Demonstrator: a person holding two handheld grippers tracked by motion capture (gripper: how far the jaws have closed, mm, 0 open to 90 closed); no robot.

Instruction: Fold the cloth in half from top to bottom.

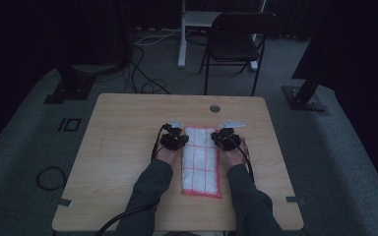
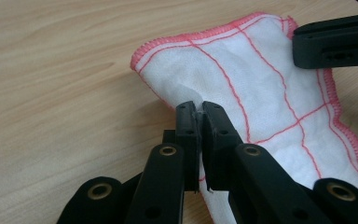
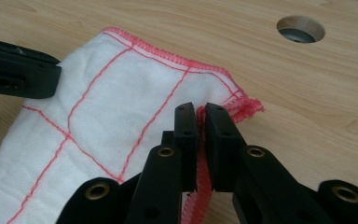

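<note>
A white woven cloth with a red grid and red overlocked hem [image 1: 201, 160] lies folded into a long strip on the light wood-grain tabletop [image 1: 123, 147], running near to far between the person's two hands, slightly right of the table's middle. The left gripper [image 1: 176, 139] sits at the strip's left long edge, towards the far end; in the left gripper view its black jaws are together and clamped on a pinch of the cloth's edge [image 2: 196, 112], which puckers upward at the bite. The right gripper [image 1: 220, 137] mirrors it on the right long edge; in the right gripper view its jaws are pressed on the red hem [image 3: 200, 186], which runs down between the pads. Holding opposite edges at matching points appears intended to keep the far end level and taut, so that it can be raised and carried over towards the near end without skewing; this is a judgement from the symmetry of the grips. The near end of the strip lies flat and untouched. A round cable hole with a grey insert [image 1: 214, 108] lies beyond the cloth's far end, clear of it. A dark folding chair [image 1: 236, 42] stands on the floor beyond the table.
</note>
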